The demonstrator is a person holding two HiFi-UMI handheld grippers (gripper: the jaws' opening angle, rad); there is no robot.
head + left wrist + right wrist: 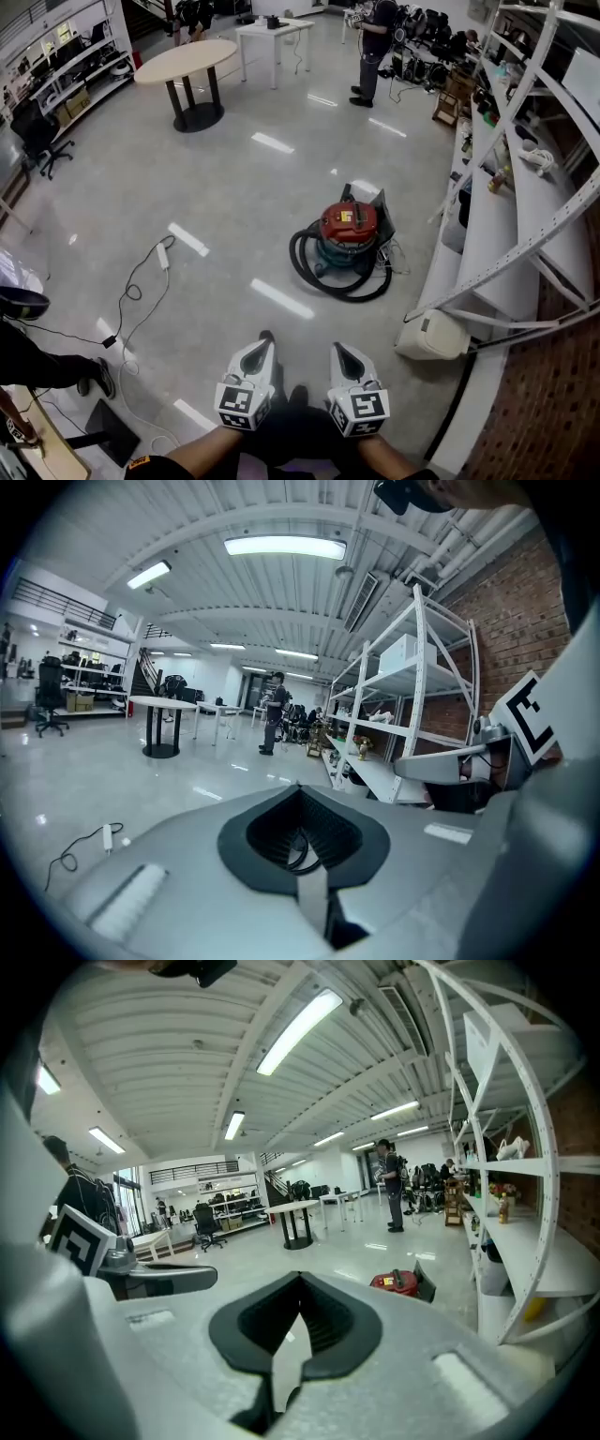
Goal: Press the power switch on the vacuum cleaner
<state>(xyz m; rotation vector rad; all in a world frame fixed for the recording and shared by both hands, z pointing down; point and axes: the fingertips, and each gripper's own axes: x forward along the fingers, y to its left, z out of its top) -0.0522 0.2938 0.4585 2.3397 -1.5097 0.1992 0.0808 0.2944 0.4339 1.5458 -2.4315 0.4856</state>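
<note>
Jaws together, empty, on left gripper (263, 345) and right gripper (339, 350).

Left gripper (258, 354), right gripper (345, 356): grey shells, black pads (349, 1327).
Each carries a black-and-white marker cube (242, 403); dark trousers (281, 427).

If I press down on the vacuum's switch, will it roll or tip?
It probably won't tip: the vacuum looks squat and drum-shaped. It may slide slightly on the glossy floor, though the hose coiled around its base could drag against that.
</note>
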